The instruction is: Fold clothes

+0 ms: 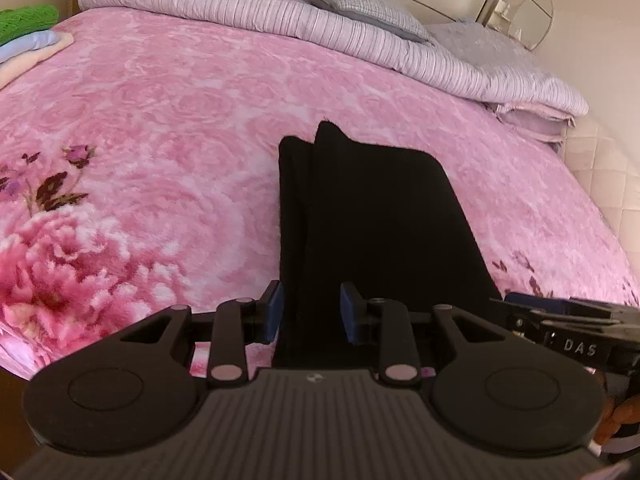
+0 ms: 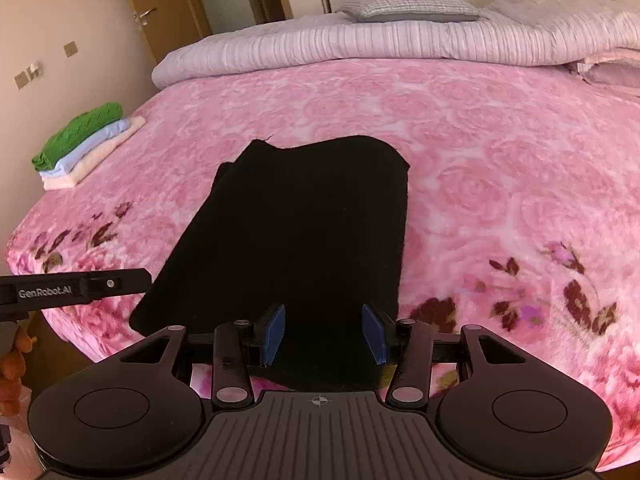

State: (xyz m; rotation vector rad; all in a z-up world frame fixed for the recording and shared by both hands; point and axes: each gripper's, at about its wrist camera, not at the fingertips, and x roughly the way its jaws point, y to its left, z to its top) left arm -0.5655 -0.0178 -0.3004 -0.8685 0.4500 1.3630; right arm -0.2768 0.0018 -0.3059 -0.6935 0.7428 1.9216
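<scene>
A black garment (image 1: 380, 208) (image 2: 304, 220) lies folded into a long flat strip on the pink floral blanket (image 1: 160, 120) (image 2: 500, 152). My left gripper (image 1: 312, 312) hovers over its near left edge. The blue pads stand apart, the cloth shows in the gap below them, and nothing is pinched. My right gripper (image 2: 324, 334) hangs over the near right part of the garment with its pads wide apart and only cloth beneath. Each gripper also shows in the other's view: the right gripper (image 1: 516, 300) at the right, the left gripper (image 2: 144, 278) at the garment's left edge.
A stack of folded clothes (image 2: 86, 140) (image 1: 28, 36), green on top, sits at the bed's far left edge. A rolled lilac quilt (image 2: 360, 44) and grey pillows (image 2: 408, 6) lie at the head of the bed. A door (image 2: 160, 8) stands behind on the left. The bed's near edge runs below the grippers.
</scene>
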